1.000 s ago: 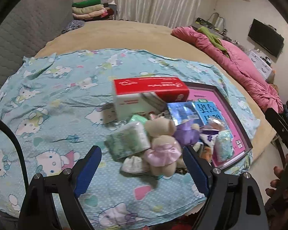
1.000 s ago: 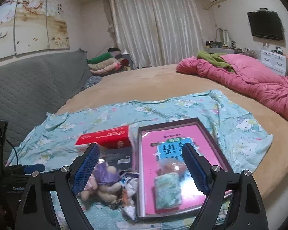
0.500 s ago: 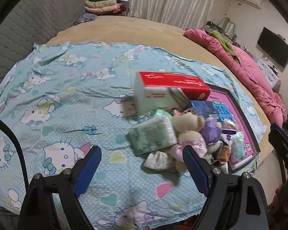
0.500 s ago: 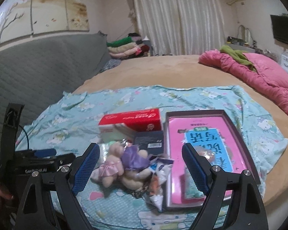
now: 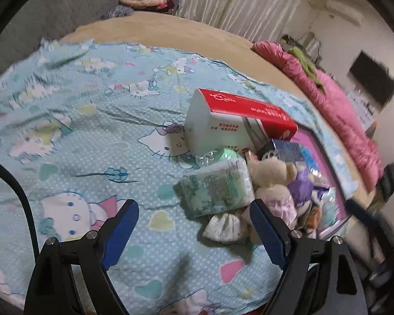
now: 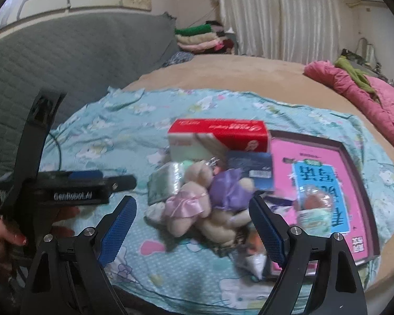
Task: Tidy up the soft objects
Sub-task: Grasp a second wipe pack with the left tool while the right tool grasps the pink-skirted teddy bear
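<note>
A heap of soft things lies on the cartoon-cat sheet [image 5: 92, 141]: a green tissue pack [image 5: 218, 186], a cream plush bear in a pink dress [image 6: 189, 199], a second bear in purple [image 6: 231, 189] and a small white pouch [image 5: 223, 227]. Behind them stands a red-and-white tissue box [image 5: 236, 120]. My left gripper [image 5: 194, 232] hangs open just short of the heap, nothing between its blue pads. My right gripper [image 6: 193, 229] is open too, with the two bears lying beyond its fingertips. The left gripper's body and the hand that holds it [image 6: 13, 236] show at the right wrist view's left edge.
A dark-framed tray [image 6: 354, 162] with a pink and blue book and a small packet lies right of the heap. A pink quilt [image 5: 336, 105] is bunched at the far right. Folded clothes [image 6: 199, 36] are stacked by the curtain. A grey padded headboard [image 6: 65, 57] runs along the left.
Both grippers have come lower and nearer the heap. The right one swung left, from over the tray to facing the bears. Both stay open.
</note>
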